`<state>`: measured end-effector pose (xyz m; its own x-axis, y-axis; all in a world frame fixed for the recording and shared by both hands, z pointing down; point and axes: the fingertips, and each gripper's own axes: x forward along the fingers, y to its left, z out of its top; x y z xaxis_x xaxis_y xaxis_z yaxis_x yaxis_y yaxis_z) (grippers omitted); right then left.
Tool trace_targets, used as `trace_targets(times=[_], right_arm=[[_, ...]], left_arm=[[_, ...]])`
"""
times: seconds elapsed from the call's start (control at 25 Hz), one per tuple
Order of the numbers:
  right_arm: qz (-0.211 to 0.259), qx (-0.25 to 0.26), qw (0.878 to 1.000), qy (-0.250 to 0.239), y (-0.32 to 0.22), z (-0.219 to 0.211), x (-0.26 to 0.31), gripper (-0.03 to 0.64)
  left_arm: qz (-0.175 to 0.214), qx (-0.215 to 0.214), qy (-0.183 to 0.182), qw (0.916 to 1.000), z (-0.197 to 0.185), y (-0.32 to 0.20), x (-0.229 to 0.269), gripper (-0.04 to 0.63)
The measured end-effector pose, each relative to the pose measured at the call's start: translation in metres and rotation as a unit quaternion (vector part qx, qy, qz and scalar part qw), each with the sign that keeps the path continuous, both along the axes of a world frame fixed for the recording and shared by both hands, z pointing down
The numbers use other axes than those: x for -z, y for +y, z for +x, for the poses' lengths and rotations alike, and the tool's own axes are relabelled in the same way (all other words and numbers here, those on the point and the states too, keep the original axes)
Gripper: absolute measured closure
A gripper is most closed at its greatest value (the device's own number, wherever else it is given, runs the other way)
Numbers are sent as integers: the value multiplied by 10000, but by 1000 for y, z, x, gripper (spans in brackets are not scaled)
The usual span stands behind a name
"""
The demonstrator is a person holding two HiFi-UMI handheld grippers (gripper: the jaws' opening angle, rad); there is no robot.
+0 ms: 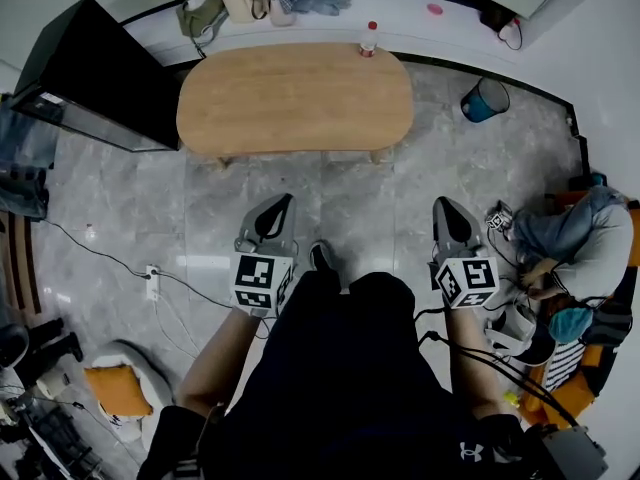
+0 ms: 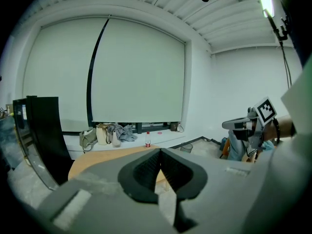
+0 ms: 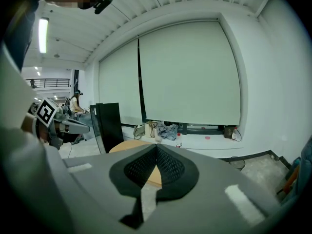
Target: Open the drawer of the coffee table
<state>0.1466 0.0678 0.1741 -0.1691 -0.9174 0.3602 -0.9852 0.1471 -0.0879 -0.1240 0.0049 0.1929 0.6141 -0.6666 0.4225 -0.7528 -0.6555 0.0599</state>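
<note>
- We found the coffee table (image 1: 295, 98) on the far side of the stone floor (image 1: 350, 193), mid-room, well apart from both grippers.
- It had a long oval top in light wood with visible grain. Short legs (image 1: 378, 155) just showed under the near edge, and a bottle (image 1: 369, 38) stood at the far edge.
- No view showed the drawer, so we couldn't tell its front, its handle or which side it was on. We guessed it sat under the top.
- We judged the drawer rigid, wooden and light, probably sliding straight out on runners.
- We judged the table light enough to skid on that smooth floor under a hard pull.
- The best hold was probably a handle or the lower lip of the front, pulled level.
- The left gripper (image 1: 287, 199) had its jaws pressed together with nothing between them, and it pointed at the table.
- The right gripper (image 1: 441, 204) was the same, closed and empty.
- There was a black panel (image 1: 100, 68) left of the table, a blue bin (image 1: 485, 99) to the far right and a person (image 1: 585, 238) seated at right.
</note>
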Motion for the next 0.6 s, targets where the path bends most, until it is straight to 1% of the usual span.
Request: trace_targets(times=[0.08, 0.2, 0.4, 0.48, 0.6], right_arm=[[-73, -15, 10000, 28, -12, 4, -10, 614], [-218, -12, 9998, 3, -28, 14, -29, 614], [-489, 97, 9987, -82, -59, 34, -79, 614], [-581, 127, 9982, -109, -74, 44, -107, 614], [-733, 146, 9971, -164, -92, 56, -152, 614]], left_arm=[[-122, 11, 8, 9999, 0, -12, -12, 594], [-446, 147, 187, 9987, 2, -28, -30, 594], [-882, 301, 320, 9951, 7, -53, -76, 594], [-1092, 329, 304, 9930, 12, -61, -104, 594], [-1327, 342, 133, 9905, 20, -72, -147, 594]])
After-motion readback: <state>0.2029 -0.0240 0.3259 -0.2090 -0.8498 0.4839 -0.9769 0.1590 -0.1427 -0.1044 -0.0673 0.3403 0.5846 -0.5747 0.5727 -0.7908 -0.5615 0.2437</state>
